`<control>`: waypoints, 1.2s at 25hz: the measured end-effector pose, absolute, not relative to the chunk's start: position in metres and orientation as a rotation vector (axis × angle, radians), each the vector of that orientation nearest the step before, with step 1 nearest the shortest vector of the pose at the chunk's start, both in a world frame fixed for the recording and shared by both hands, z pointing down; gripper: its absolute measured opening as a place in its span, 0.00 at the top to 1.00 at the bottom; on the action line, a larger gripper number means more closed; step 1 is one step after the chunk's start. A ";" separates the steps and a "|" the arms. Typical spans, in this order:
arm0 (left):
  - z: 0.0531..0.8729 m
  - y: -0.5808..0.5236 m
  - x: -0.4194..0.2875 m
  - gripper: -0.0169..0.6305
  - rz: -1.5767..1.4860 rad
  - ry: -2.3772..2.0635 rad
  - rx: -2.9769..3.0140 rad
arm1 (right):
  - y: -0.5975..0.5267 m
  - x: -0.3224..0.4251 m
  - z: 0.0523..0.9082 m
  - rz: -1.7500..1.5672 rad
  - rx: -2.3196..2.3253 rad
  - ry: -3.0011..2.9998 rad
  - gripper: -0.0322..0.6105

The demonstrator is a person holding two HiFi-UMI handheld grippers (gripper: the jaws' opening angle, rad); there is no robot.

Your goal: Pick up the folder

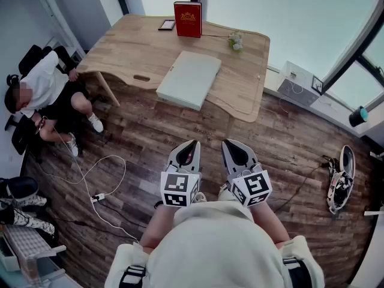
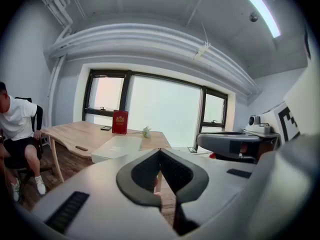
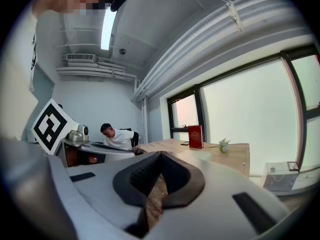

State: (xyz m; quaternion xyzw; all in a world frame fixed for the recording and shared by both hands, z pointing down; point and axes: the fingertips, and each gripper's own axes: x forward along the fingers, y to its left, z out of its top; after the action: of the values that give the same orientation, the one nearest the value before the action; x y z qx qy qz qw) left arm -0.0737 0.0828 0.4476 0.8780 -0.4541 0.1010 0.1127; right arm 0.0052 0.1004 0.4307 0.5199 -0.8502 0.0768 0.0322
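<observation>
Holding the left gripper (image 1: 193, 144) and right gripper (image 1: 229, 144) with fingers (image 2: 137, 171) closed and empty, a person is standing well back from the wooden surface (image 1: 129, 47), where the pale folder (image 1: 189, 78) is lying flat near the front edge, likely stiff, light and smooth, best pinched along its near edge.

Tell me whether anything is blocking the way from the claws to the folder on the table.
Nothing visible does. The folder lies near the front edge of the table; only floor separates it from the left claw and right claw. The red book and plant stand behind it.
</observation>
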 end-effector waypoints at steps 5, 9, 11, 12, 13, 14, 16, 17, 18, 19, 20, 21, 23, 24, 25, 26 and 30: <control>0.448 0.086 -0.077 0.95 0.275 -1.327 2.566 | 0.105 0.003 0.431 0.248 1.594 -2.618 0.92; 0.449 0.086 -0.081 0.95 0.281 -1.332 2.566 | 0.106 -0.003 0.429 0.235 1.572 -2.626 0.92; 0.450 0.086 -0.082 0.95 0.283 -1.326 2.567 | 0.105 -0.004 0.428 0.249 1.586 -2.641 0.92; 0.451 0.086 -0.083 0.95 0.284 -1.321 2.567 | 0.105 -0.005 0.427 0.261 1.594 -2.652 0.92; 0.451 0.087 -0.084 0.94 0.285 -1.316 2.566 | 0.105 -0.006 0.426 0.272 1.599 -2.663 0.92; 0.452 0.087 -0.085 0.94 0.287 -1.311 2.566 | 0.106 -0.008 0.426 0.281 1.603 -2.670 0.92; 0.452 0.088 -0.086 0.94 0.287 -1.302 2.568 | 0.107 -0.010 0.425 0.287 1.612 -2.671 0.92; 0.452 0.087 -0.086 0.94 0.285 -1.298 2.569 | 0.108 -0.011 0.426 0.290 1.616 -2.667 0.92; 0.452 0.087 -0.086 0.94 0.281 -1.294 2.568 | 0.108 -0.011 0.426 0.295 1.618 -2.663 0.92; 0.452 0.087 -0.086 0.94 0.276 -1.291 2.566 | 0.109 -0.011 0.426 0.302 1.620 -2.660 0.92; 0.452 0.087 -0.087 0.94 0.272 -1.288 2.563 | 0.110 -0.011 0.427 0.307 1.621 -2.659 0.92; 0.453 0.087 -0.087 0.94 0.269 -1.286 2.559 | 0.110 -0.011 0.427 0.311 1.622 -2.659 0.92; 0.455 0.085 -0.087 0.94 0.261 -1.284 2.550 | 0.109 -0.010 0.427 0.320 1.621 -2.660 0.92; 0.455 0.083 -0.087 0.94 0.257 -1.282 2.546 | 0.108 -0.009 0.426 0.324 1.621 -2.662 0.92; 0.456 0.082 -0.087 0.94 0.255 -1.280 2.542 | 0.108 -0.009 0.426 0.327 1.622 -2.665 0.92; 0.457 0.081 -0.087 0.94 0.256 -1.278 2.538 | 0.107 -0.008 0.425 0.326 1.622 -2.670 0.92; 0.460 0.073 -0.085 0.95 0.261 -1.278 2.526 | 0.100 -0.006 0.423 0.319 1.616 -2.688 0.92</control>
State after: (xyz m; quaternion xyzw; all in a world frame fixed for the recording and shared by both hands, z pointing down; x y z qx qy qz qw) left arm -0.0847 0.0734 0.4596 0.8787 -0.4444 0.0906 0.1489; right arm -0.0059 0.1003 0.4227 0.5125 -0.8527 0.1011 -0.0052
